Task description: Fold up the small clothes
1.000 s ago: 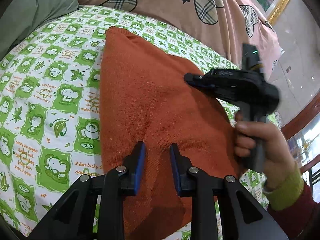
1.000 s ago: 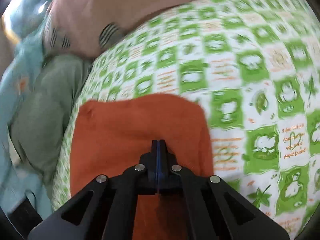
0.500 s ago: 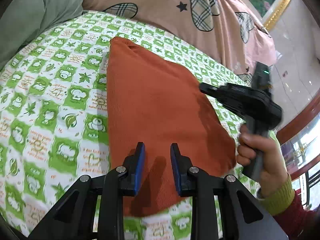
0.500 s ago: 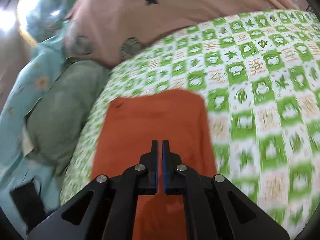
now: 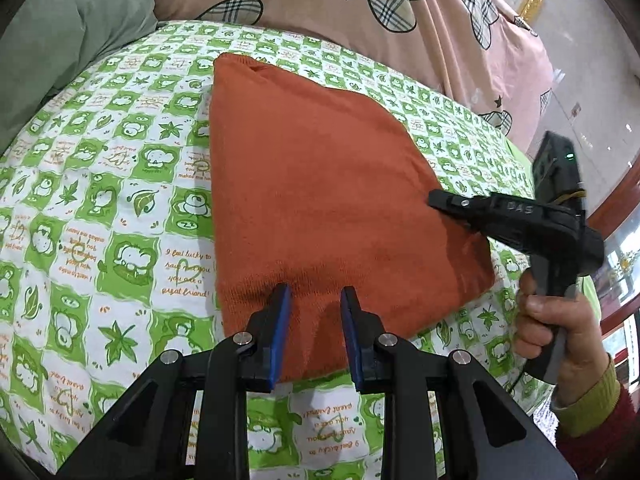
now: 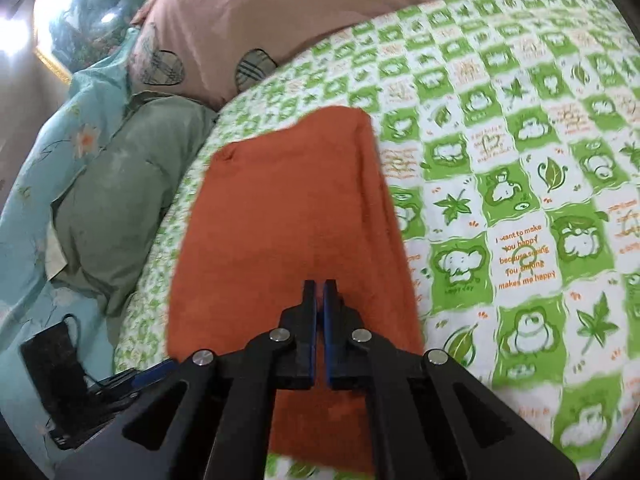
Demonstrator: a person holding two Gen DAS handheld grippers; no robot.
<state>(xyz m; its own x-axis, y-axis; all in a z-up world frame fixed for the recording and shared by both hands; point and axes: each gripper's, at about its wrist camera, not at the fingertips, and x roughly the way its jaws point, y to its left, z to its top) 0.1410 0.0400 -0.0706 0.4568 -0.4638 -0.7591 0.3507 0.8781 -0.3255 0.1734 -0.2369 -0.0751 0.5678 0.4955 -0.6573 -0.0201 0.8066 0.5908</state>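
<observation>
A folded orange knit garment (image 5: pixel 320 184) lies flat on the green-and-white patterned sheet (image 5: pixel 100 208); it also shows in the right wrist view (image 6: pixel 280 216). My left gripper (image 5: pixel 314 300) is open and empty, fingers just above the garment's near edge. My right gripper (image 6: pixel 319 292) hovers over the garment with its jaws nearly together and nothing between them; it shows in the left wrist view (image 5: pixel 440 200) at the garment's right edge, held by a hand (image 5: pixel 560 336).
A pink quilt with plaid hearts (image 5: pixel 360 12) lies behind the sheet. A grey-green pillow (image 5: pixel 60 40) sits at the far left, also in the right wrist view (image 6: pixel 120 184). A teal floral cloth (image 6: pixel 48 160) and a black device (image 6: pixel 52 368) lie beside the bed.
Both grippers have pulled back from the garment toward its edges. The right gripper's jaws have parted slightly. The garment stays flat.
</observation>
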